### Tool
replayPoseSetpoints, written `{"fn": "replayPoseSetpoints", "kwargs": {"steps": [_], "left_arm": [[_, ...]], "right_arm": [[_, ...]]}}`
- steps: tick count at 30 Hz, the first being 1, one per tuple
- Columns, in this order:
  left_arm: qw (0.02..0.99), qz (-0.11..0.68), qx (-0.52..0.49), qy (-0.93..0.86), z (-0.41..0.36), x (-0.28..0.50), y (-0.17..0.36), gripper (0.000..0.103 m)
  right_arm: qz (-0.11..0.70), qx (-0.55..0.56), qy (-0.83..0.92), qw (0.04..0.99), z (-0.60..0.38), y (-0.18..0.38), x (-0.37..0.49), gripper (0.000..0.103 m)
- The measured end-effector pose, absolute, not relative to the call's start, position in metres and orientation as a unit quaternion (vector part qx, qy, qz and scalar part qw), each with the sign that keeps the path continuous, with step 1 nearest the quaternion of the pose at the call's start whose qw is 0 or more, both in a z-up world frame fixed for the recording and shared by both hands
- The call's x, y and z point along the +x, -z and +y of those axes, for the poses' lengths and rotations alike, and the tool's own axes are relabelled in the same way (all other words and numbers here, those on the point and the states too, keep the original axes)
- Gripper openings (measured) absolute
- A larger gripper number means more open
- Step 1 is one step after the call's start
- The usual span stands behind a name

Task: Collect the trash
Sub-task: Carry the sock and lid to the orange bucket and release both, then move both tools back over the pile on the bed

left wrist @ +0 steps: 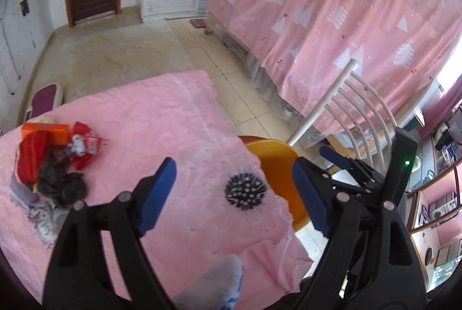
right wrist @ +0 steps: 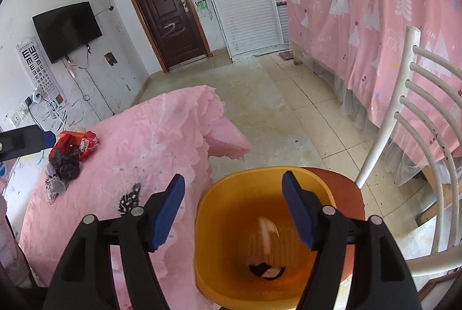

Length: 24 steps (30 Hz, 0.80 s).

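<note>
While most of the trash pile (left wrist: pixel 55 162) sits at the far-left part of the pink-covered table (left wrist: pixel 161 113), the orange bin (right wrist: pixel 254 229) is on the chair seat just past the table's right edge, well apart from it.

Pile: red wrappers (left wrist: pixel 86 145), an orange box (left wrist: pixel 55 132), dark crumpled wads (left wrist: pixel 62 180), and a paper cup (right wrist: pixel 59 186) lying on its side next to them. My read: all light and soft, so it will crush rather than resist. The wrappers are probably slick film, so pinch a crumpled fold, not a flat face. The box looks like the only stiff piece; take it across its narrow side. The cup should deform, so grip the rim wall lightly.

Bin already holds something dark and pale at the bottom, plus a blurred pale scrap (right wrist: pixel 267 235) inside it.

Right gripper (right wrist: pixel 234 209) hangs over the bin mouth, jaws fairly wide, nothing between the pads. Left gripper (left wrist: pixel 234 188) is over the table's near right corner, jaws wide apart and empty too. A black-and-white spiky shape (left wrist: pixel 245 190) lies on the cloth between its fingers; print or object, can't tell.

Outward: white slat-back chair (right wrist: pixel 418 119), pink tree-print curtain (left wrist: pixel 332 15), tiled floor, brown door (right wrist: pixel 170 15), wall TV (right wrist: pixel 68 30).
</note>
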<state>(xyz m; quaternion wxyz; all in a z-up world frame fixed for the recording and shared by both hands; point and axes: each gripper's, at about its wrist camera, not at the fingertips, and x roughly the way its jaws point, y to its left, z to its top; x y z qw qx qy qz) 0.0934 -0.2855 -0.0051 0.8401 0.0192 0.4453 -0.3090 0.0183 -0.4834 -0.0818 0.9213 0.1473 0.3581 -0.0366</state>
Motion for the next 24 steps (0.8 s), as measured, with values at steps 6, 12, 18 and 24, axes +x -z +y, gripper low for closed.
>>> {"fn": "replayPoseSetpoints", "kwargs": {"steps": [6,12,18,24], "left_arm": [[0.848,0.444,0.007,0.291,-0.255,0.099,0.006,0.079],[0.861,0.434,-0.005,0.265,-0.218,0.103,0.003,0.079],[0.872,0.428,-0.014,0.235,-0.18,0.109,0.003,0.079],[0.881,0.426,-0.023,0.204,-0.143,0.117,0.006,0.079]], "right_arm": [[0.352,0.131,0.026,0.926,-0.458,0.062,0.029,0.06],[0.35,0.104,0.001,0.931,-0.42,0.047,0.044,0.06],[0.352,0.08,-0.029,0.932,-0.375,0.038,0.064,0.06],[0.361,0.063,-0.058,0.929,-0.331,0.038,0.084,0.06]]}}
